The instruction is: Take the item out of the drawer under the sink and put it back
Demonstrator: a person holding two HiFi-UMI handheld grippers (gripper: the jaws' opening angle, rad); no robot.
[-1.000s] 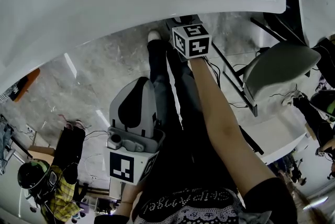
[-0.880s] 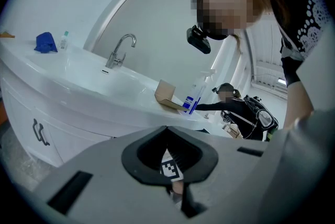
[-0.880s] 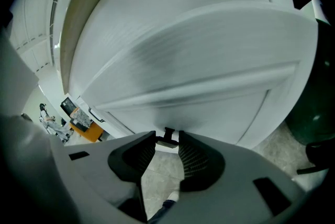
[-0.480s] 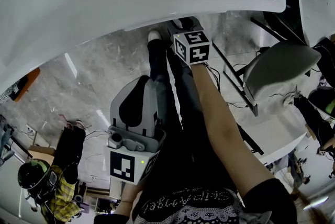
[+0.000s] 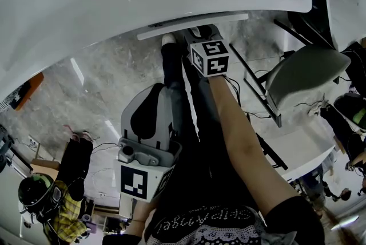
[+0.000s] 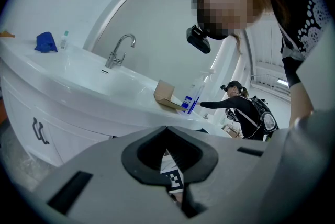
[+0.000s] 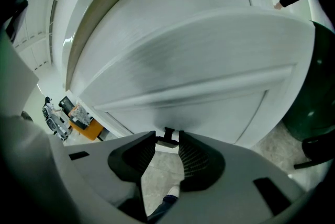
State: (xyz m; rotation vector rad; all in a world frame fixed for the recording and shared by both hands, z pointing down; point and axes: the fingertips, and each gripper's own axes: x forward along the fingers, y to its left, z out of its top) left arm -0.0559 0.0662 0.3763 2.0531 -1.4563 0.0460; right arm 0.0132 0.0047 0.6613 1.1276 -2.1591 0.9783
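Clenching the handle (image 7: 166, 142) at lower centre, your right claw (image 7: 167, 138) has the drawer (image 5: 194, 27) barely ajar; next, pull straight back. Your left claw (image 6: 167, 129) hangs clenched, empty.

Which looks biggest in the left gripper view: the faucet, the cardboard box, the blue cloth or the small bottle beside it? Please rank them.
1. The faucet and the cardboard box look about alike. The box sits nearer the camera, so I won't rank them.
2. The blue cloth.
3. The small bottle.
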